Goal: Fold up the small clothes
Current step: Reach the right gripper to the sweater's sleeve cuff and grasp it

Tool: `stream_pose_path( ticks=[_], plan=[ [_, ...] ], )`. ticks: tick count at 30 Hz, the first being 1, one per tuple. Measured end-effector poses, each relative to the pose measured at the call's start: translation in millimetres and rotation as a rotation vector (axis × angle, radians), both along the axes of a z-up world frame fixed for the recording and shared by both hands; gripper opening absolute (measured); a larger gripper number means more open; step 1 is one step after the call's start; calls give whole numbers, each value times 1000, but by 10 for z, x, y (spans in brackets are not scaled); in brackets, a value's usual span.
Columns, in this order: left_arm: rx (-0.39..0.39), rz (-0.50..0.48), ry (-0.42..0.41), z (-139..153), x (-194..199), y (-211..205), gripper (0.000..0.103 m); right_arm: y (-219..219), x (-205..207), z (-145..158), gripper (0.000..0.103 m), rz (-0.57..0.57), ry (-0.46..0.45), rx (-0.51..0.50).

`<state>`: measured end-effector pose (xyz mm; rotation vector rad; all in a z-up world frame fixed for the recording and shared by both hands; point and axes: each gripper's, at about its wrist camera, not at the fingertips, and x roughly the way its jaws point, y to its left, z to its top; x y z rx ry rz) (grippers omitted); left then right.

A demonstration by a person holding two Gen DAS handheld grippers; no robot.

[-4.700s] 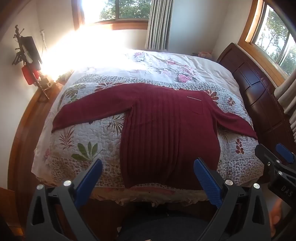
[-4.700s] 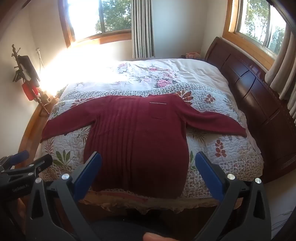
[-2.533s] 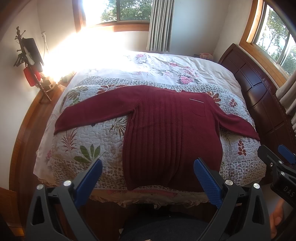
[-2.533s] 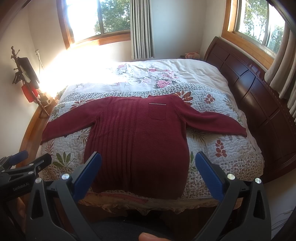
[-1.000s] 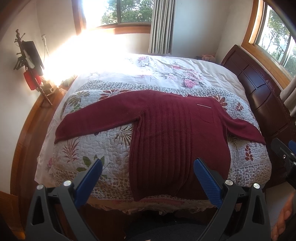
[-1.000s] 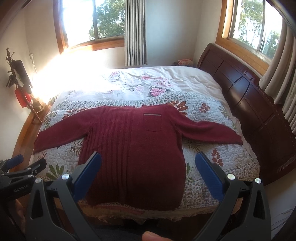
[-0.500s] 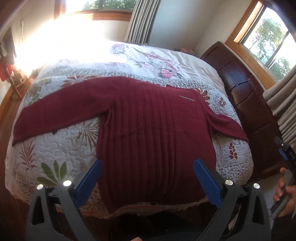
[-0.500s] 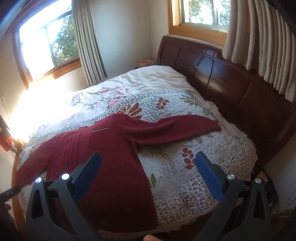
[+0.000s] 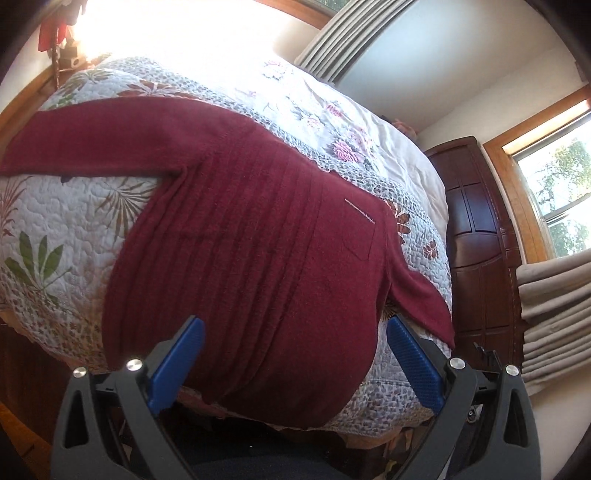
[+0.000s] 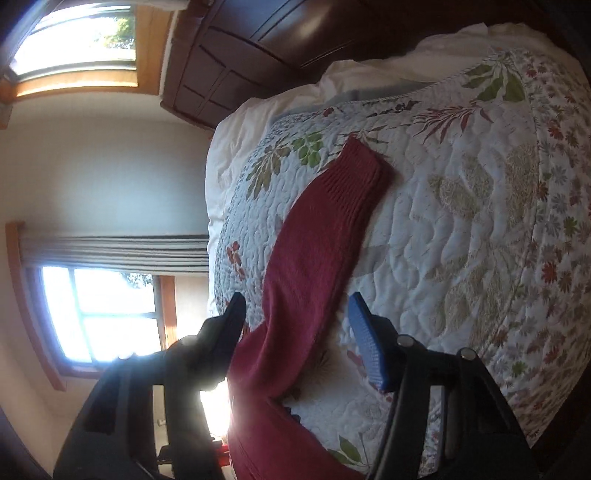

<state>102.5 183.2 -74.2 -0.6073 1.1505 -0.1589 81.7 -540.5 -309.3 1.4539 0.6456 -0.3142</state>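
A dark red ribbed sweater (image 9: 251, 236) lies flat on the floral quilt (image 9: 66, 229), sleeves spread, a small chest pocket showing. My left gripper (image 9: 291, 332) is open, hanging just above the sweater's lower hem at the near bed edge, with nothing between its blue pads. In the right wrist view the camera is rolled sideways; the sweater's right sleeve (image 10: 317, 243) runs away from me to its ribbed cuff (image 10: 358, 173). My right gripper (image 10: 295, 314) is open and straddles that sleeve near the shoulder end, fingers on either side and apart from the cloth.
A dark wooden headboard (image 9: 476, 236) stands along the bed's right side, with a window (image 9: 554, 192) and folded curtain (image 9: 550, 317) beyond it. White sheets (image 10: 280, 110) cover the far half of the bed. Red and black gear (image 9: 55, 33) hangs at the far left corner.
Both grippers have moved in close from a standing distance. The left dropped toward the sweater's hem; the right swung over to the right sleeve and rolled sideways. Both stayed open.
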Motion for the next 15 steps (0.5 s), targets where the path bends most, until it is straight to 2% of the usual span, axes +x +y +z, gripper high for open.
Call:
stream_pose_path(
  ticks=[4,8,15],
  plan=[
    [-7,53,13,56,31,-130,99,-438,122,-370,53,-54,9,78],
    [-1,83,19,73,40,-249,99,-618,271,-598,53,-50,29,103],
    [-65,109,14,68,49,-419,99,-791,476,-753,54,-31,33,108]
  ],
)
